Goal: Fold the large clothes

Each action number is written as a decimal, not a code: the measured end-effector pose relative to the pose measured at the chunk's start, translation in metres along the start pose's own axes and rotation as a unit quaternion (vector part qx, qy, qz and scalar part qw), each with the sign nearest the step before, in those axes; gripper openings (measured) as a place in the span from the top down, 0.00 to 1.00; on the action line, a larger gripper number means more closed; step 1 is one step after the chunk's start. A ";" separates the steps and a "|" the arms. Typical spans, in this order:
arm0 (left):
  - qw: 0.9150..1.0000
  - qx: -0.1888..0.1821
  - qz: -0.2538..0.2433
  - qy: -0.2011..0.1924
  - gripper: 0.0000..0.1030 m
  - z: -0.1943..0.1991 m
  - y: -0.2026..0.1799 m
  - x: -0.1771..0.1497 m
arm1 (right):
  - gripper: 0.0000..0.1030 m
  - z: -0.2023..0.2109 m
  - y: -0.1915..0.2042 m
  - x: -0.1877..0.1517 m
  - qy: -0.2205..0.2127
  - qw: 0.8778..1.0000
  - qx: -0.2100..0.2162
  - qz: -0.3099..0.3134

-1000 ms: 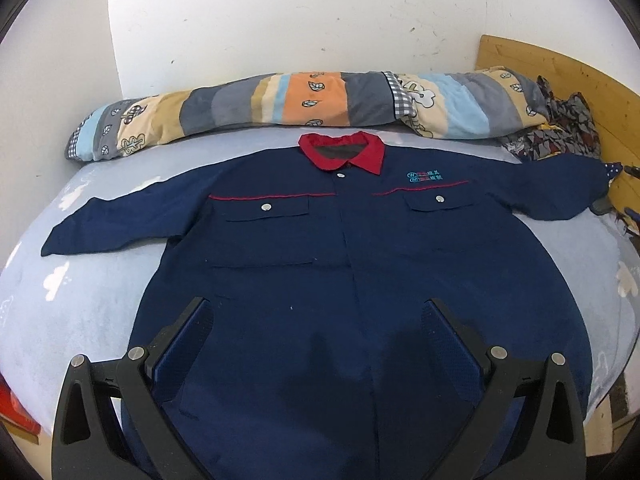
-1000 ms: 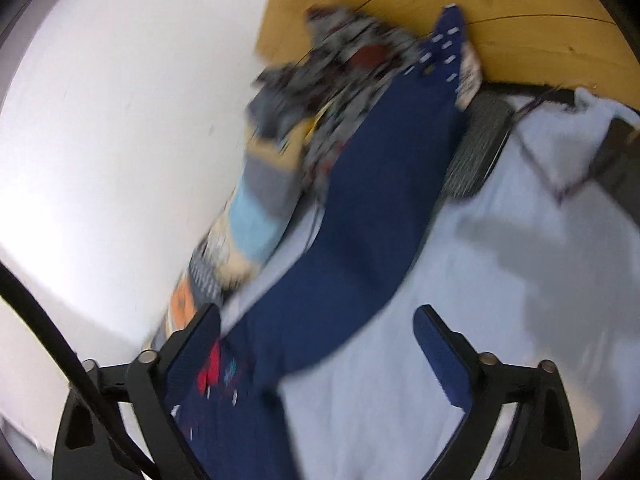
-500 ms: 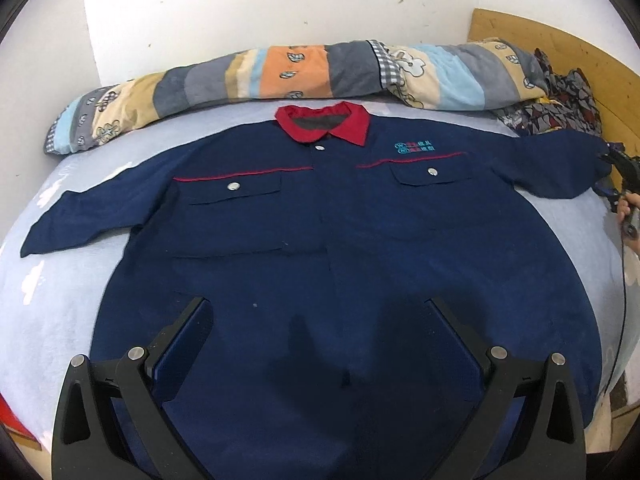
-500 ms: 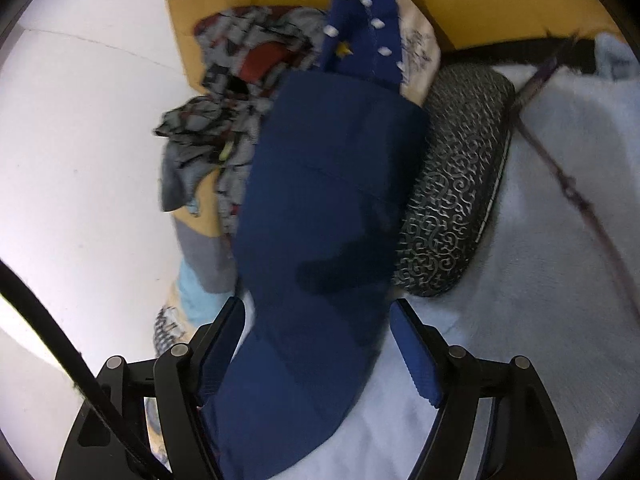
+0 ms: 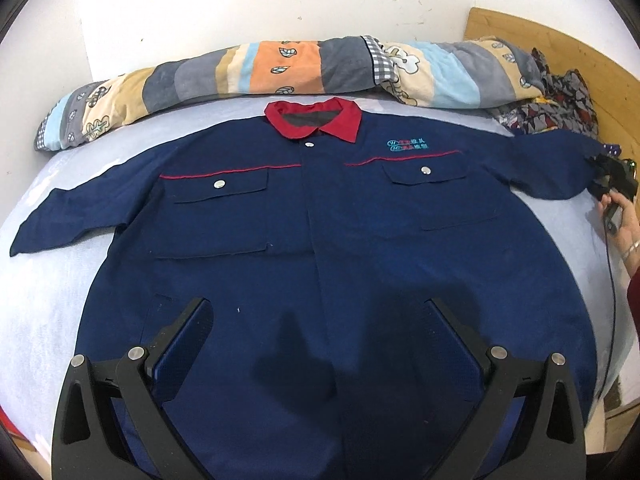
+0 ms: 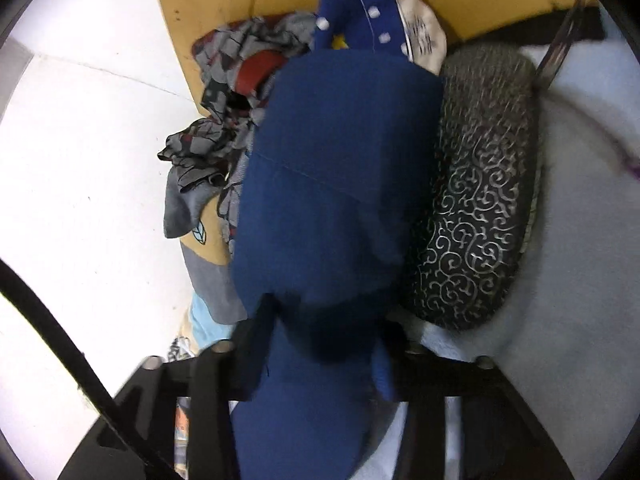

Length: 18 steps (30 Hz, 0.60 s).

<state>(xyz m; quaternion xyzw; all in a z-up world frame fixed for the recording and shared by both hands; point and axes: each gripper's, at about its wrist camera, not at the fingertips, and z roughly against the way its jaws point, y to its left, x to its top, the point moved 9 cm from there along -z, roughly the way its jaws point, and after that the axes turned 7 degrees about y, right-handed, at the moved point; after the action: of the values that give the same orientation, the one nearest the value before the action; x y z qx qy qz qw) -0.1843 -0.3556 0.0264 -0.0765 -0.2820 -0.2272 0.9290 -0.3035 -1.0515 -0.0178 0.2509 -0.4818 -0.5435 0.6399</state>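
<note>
A large navy work jacket [image 5: 320, 240] with a red collar [image 5: 316, 118] lies front up, spread flat on the bed, both sleeves out sideways. My left gripper [image 5: 320, 316] is open and empty, hovering above the jacket's lower hem. My right gripper [image 5: 610, 176] is at the end of the jacket's right sleeve [image 5: 560, 168]. In the right wrist view that gripper [image 6: 320, 328] is shut on the navy sleeve cuff [image 6: 332, 184], which fills the space between the fingers.
A striped rolled quilt [image 5: 280, 68] lies along the wall behind the collar. A pile of patterned clothes [image 5: 552, 108] sits by the wooden headboard [image 5: 560, 48]. A black patterned case [image 6: 480, 208] lies right beside the cuff. The bed sheet [image 5: 36, 300] is light blue.
My right gripper has moved onto the sleeve cuff and closed on it. My left gripper has drifted slightly over the jacket's hem and stays open.
</note>
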 end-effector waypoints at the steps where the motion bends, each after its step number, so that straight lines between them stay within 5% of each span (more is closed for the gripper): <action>1: 1.000 -0.001 0.002 -0.003 0.00 0.002 0.001 0.000 | 0.67 0.003 0.002 -0.001 -0.002 1.000 -0.002 0.004; 2: 1.000 -0.001 0.002 -0.006 0.00 0.005 0.001 0.001 | 0.74 0.009 0.006 -0.002 -0.007 1.000 0.002 0.008; 10: 0.999 -0.002 0.015 -0.031 0.00 0.035 0.008 0.001 | 0.84 0.041 0.088 -0.012 -0.011 0.995 0.050 0.087; 15: 0.998 0.008 0.039 -0.056 0.00 0.051 0.024 -0.011 | 0.85 0.035 0.147 -0.037 0.005 0.989 0.078 0.124; 18: 0.997 -0.012 0.073 -0.038 0.00 0.043 0.034 -0.019 | 0.85 0.025 0.156 -0.047 0.008 0.988 0.089 0.122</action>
<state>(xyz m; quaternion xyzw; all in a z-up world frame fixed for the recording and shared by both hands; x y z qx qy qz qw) -0.2036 -0.3063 0.0514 -0.1162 -0.3086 -0.1592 0.9306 -0.2525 -0.9581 0.1079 0.2504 -0.5504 -0.4138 0.6805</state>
